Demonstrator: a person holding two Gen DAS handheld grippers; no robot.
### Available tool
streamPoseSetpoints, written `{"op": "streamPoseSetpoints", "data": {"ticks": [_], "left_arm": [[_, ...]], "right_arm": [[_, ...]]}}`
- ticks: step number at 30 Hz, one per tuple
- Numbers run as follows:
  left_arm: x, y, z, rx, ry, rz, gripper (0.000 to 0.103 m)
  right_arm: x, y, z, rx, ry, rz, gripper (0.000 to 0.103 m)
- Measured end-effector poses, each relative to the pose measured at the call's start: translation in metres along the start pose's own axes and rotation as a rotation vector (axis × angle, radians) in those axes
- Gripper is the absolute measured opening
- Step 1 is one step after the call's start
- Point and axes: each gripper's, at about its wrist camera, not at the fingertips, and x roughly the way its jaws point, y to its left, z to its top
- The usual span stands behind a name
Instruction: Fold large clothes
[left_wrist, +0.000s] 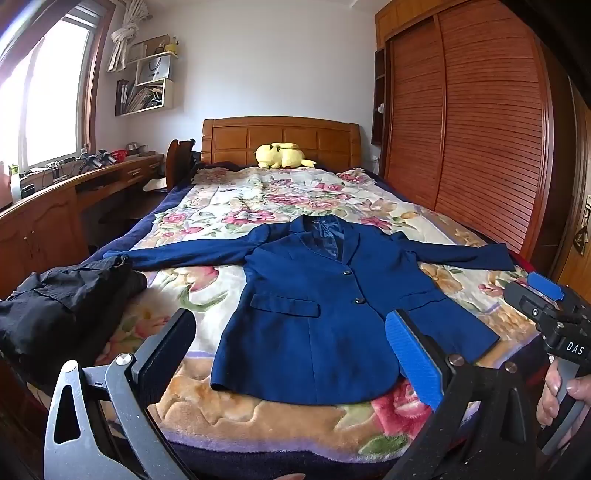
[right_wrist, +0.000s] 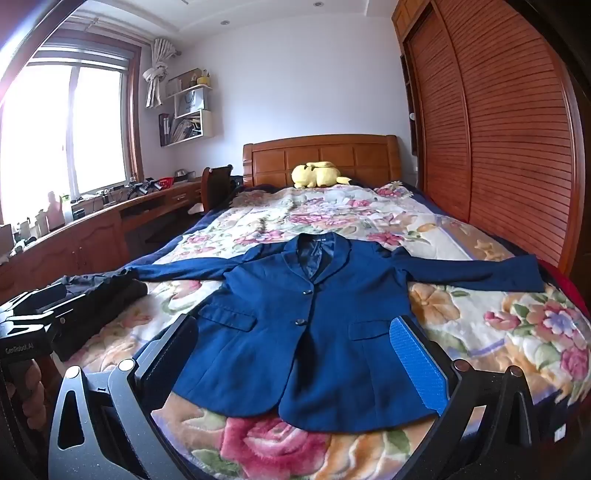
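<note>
A navy blazer (left_wrist: 317, 295) lies flat and face up on the floral blanket (left_wrist: 229, 206), buttoned, with both sleeves spread out sideways. Its hem is nearest to me. My left gripper (left_wrist: 291, 332) hovers open above the hem, nothing between its fingers. In the right wrist view the same blazer (right_wrist: 314, 317) fills the middle, and my right gripper (right_wrist: 295, 339) hangs open over its lower half, holding nothing. The right tool also shows at the right edge of the left wrist view, gripped by a hand (left_wrist: 561, 391). The left tool appears at the left edge of the right wrist view.
A dark crumpled garment (left_wrist: 62, 306) lies on the bed's left side, touching the blazer's left cuff. A yellow plush toy (left_wrist: 280, 155) rests by the wooden headboard (left_wrist: 280, 136). A wooden desk (left_wrist: 55, 206) runs along the left; slatted wardrobe doors (left_wrist: 472, 122) line the right.
</note>
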Motion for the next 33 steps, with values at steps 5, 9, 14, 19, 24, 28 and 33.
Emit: {"op": "streamPoseSetpoints", "data": {"ticks": [5,9,14,19,24,28,33], "left_arm": [[0.000,0.000,0.000,0.004,-0.001,0.001,0.103],[0.000,-0.002,0.002,0.008,-0.005,0.001,0.103],[-0.003,-0.001,0.002,0.009,-0.009,0.003,0.103],[-0.010,-0.001,0.003,0.015,-0.021,0.009,0.103],[-0.010,-0.002,0.004,0.015,-0.026,0.010,0.103],[-0.010,-0.002,0.005,0.016,-0.026,0.011,0.103],[-0.011,-0.002,0.005,0.015,-0.028,0.009,0.103]], "right_arm": [[0.000,0.000,0.000,-0.001,-0.001,-0.002,0.103],[0.000,0.001,0.000,-0.001,0.001,-0.003,0.103],[-0.002,-0.001,0.000,-0.004,-0.002,-0.004,0.103],[-0.003,0.000,0.002,-0.007,-0.002,-0.003,0.103],[-0.004,-0.001,0.003,-0.012,-0.007,-0.002,0.103],[-0.005,0.000,0.002,-0.016,-0.012,-0.003,0.103],[-0.005,0.001,0.001,-0.015,-0.012,-0.003,0.103]]}}
